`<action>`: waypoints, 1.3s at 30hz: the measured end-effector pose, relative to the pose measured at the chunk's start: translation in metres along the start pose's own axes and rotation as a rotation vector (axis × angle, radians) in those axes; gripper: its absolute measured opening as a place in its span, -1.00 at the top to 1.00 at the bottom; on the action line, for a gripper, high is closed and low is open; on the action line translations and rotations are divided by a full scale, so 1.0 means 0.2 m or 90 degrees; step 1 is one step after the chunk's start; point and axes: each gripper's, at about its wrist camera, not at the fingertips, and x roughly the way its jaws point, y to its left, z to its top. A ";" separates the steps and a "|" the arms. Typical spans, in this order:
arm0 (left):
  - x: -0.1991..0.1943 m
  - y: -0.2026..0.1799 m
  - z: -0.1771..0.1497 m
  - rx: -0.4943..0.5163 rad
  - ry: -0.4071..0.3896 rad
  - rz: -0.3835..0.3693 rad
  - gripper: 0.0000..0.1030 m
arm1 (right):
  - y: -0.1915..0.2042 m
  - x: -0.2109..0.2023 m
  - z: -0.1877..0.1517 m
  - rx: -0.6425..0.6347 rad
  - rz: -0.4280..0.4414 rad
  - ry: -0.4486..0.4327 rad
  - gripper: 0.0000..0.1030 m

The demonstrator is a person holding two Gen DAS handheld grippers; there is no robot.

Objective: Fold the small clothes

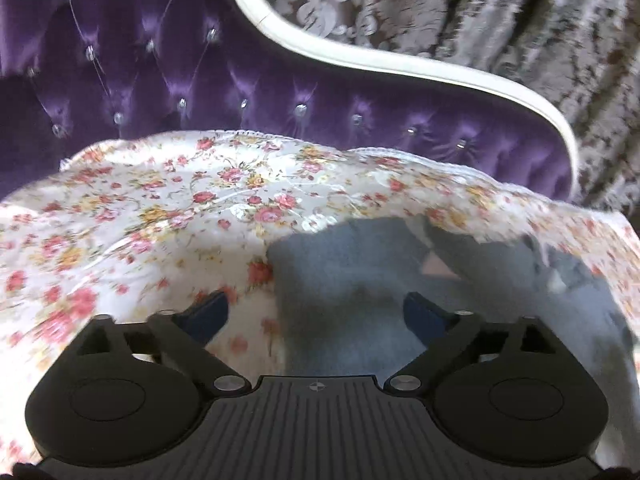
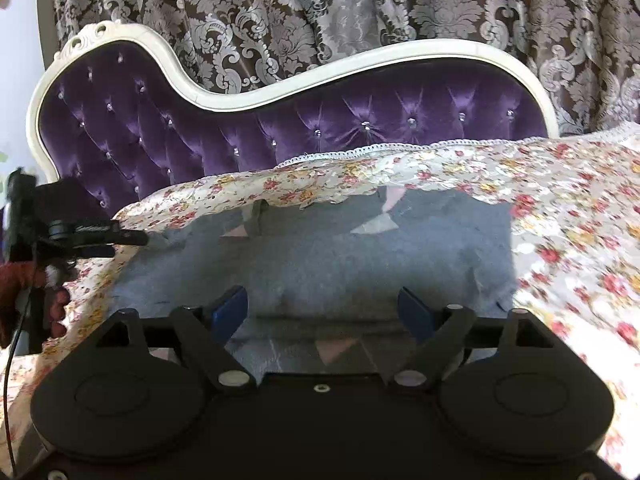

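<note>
A small grey-blue garment [image 2: 320, 256] with pale pink and white triangle marks lies spread on the floral cover [image 2: 560, 240]; its near edge looks folded over. My right gripper [image 2: 322, 302] hovers over the garment's near edge, jaws wide and nothing pinched. In the left wrist view the garment [image 1: 360, 272] fills the lower right. My left gripper [image 1: 316, 308] is open, its left finger over the floral cover [image 1: 140, 208] and its right finger over the garment. The right wrist view shows the left gripper [image 2: 132, 237] from the side at the garment's left corner, held by a red-gloved hand [image 2: 24, 288].
Behind the cover rises a purple tufted sofa back [image 2: 240, 128] with a curved white frame [image 2: 224, 100]. A brown and silver patterned curtain [image 2: 320, 12] hangs behind it. The cover's lace edge [image 2: 360, 152] lies along the backrest. A black cable [image 2: 10, 360] hangs at far left.
</note>
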 end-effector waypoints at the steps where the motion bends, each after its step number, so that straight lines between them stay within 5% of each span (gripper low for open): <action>1: -0.04 -0.01 -0.02 0.006 -0.001 -0.001 -0.90 | -0.01 -0.03 -0.01 0.004 0.001 0.003 -0.72; 8: -0.40 -0.10 -0.28 0.030 0.011 -0.033 -0.90 | -0.03 -0.26 -0.13 0.020 0.006 0.037 -0.92; 19: -0.71 -0.16 -0.64 0.027 0.042 -0.065 -0.90 | -0.07 -0.52 -0.37 0.042 0.006 0.093 -0.93; 39: -0.87 -0.21 -0.94 -0.031 0.091 -0.076 -0.90 | -0.04 -0.73 -0.62 0.077 0.095 0.133 -0.92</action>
